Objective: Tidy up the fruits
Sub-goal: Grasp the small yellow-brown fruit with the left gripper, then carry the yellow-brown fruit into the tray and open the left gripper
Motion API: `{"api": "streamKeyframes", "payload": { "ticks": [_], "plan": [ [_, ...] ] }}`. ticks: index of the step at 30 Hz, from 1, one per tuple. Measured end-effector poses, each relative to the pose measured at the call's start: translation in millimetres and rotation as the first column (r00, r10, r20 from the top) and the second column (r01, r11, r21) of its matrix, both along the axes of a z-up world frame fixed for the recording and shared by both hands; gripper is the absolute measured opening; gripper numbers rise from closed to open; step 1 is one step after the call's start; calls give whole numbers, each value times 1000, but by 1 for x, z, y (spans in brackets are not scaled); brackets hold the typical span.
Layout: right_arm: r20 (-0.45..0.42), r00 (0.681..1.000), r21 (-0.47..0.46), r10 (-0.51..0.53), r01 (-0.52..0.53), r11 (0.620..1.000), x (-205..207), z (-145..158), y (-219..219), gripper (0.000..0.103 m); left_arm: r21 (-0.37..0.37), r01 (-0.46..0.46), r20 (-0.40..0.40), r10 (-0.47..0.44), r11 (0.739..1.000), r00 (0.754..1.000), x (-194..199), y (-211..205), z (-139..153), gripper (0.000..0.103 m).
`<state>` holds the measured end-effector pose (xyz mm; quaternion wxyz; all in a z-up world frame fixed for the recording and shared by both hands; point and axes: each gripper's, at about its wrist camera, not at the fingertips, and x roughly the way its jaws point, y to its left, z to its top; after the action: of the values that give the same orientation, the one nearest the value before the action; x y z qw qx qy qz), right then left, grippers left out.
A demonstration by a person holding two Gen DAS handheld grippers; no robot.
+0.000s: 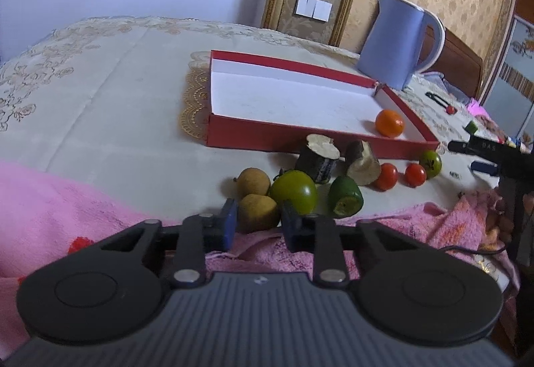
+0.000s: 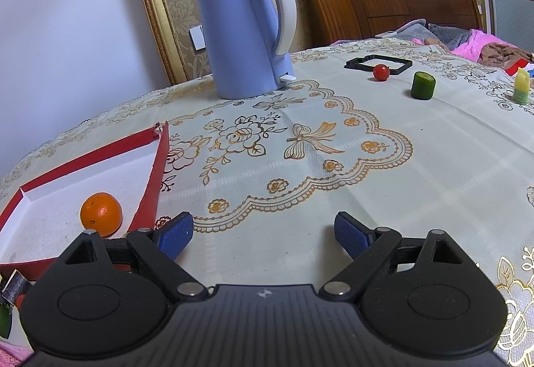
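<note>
Left wrist view first: the left gripper (image 1: 258,225) is held low over the near edge of the table, above a pink towel (image 1: 66,210). Its blue fingers (image 1: 228,223) are set narrowly apart around a yellowish-brown fruit (image 1: 258,212); whether it's actually squeezed can't really be told, contact just isn't clear. A second brown fruit (image 1: 252,181) is sat right behind it, with a green tomato (image 1: 295,191) touching alongside and a cut green piece (image 1: 345,196) just to the right. Further back two dark-skinned cut chunks (image 1: 318,160) are seen, then two red cherry tomatoes (image 1: 400,175) and a small green one (image 1: 430,163). The red tray (image 1: 267,136) is parked behind all that, with one orange (image 1: 388,123) in its right near corner. A blue kettle (image 1: 393,46) is stood past the tray. The right gripper is only caught as a dark shape at the right edge, so nothing can be said about it from here.

Right wrist view: the right gripper (image 2: 263,236) is held wide open over the patterned tablecloth (image 2: 434,166), nothing gripped. The tray corner and orange are seen at left, tray cut off by the frame. Well beyond, a cherry tomato (image 2: 381,72) is leaned against a black frame (image 2: 363,63), with a cucumber chunk (image 2: 423,85) nearby and a pale yellow-green piece (image 2: 521,88) near the edge, hard to identify.
</note>
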<state>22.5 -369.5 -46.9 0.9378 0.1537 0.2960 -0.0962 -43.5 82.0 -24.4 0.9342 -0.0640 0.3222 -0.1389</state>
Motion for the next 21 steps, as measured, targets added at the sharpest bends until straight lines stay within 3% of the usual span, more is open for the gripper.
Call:
{"api": "streamKeyframes", "payload": {
  "ticks": [10,18,21],
  "plan": [
    [1,1000,2,0,0,1000,1,0,0,92,33,2,91,-5,999,996,3,-10,21,25],
    [-1,1000,1,0,0,1000,1,-1,0,92,31,-25,146,20,999,989,69,-37,37,25],
    [-4,1000,-1,1,-1,1000,1,-1,0,92,68,-57,152,46,996,987,95,-47,34,25]
  ]
}}
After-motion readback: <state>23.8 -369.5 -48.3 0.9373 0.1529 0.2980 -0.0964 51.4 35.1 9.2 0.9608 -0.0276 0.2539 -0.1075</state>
